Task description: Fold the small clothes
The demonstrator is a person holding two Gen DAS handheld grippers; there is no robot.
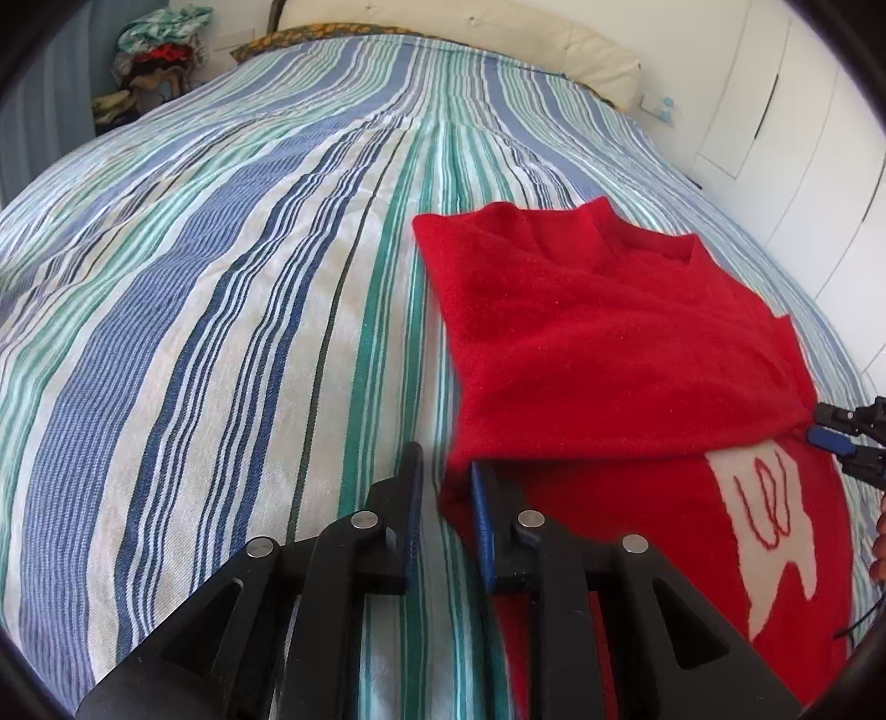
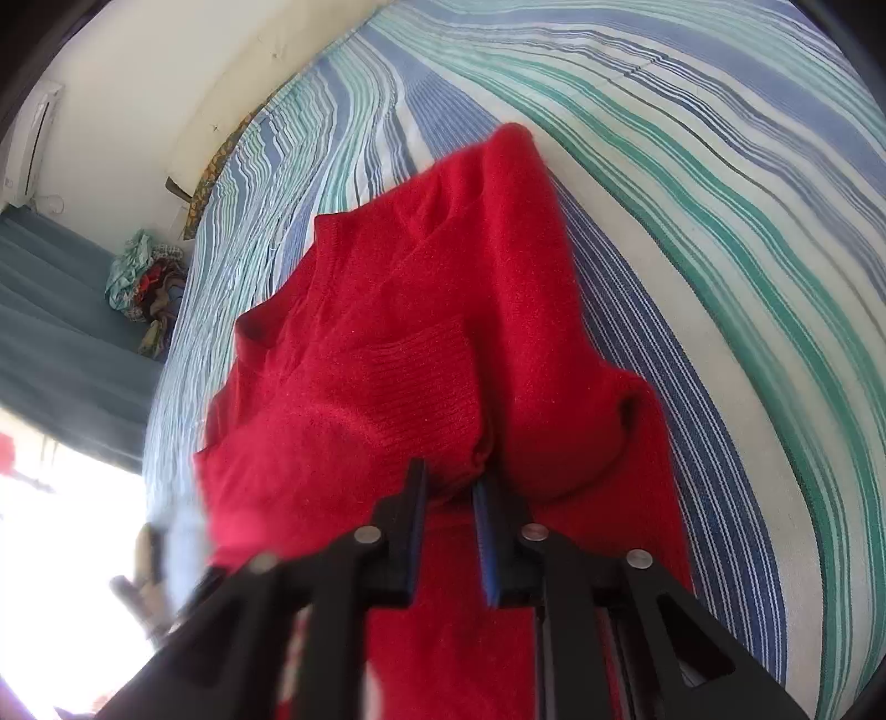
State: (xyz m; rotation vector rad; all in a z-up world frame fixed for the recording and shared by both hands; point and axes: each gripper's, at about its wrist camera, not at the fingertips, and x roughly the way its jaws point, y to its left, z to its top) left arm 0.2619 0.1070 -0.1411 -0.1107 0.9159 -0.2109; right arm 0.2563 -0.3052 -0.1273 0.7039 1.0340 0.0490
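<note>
A small red knit sweater (image 1: pixel 598 343) with a white patch (image 1: pixel 775 520) lies on the striped bed, its upper part folded over the lower part. My left gripper (image 1: pixel 446 471) is open at the fold's left corner, with only bedspread between its fingers. My right gripper (image 2: pixel 449 487) has its jaws a little apart with a bunch of the red sweater (image 2: pixel 421 343) between the fingertips; whether it grips the cloth is unclear. The right gripper (image 1: pixel 830 432) also shows in the left wrist view at the sweater's right edge.
The bed has a blue, green and white striped cover (image 1: pixel 221 332). A cream pillow (image 1: pixel 470 33) lies at the head. A pile of clothes (image 1: pixel 155 61) sits beyond the far left corner. White wardrobe doors (image 1: pixel 803 111) stand along the right side.
</note>
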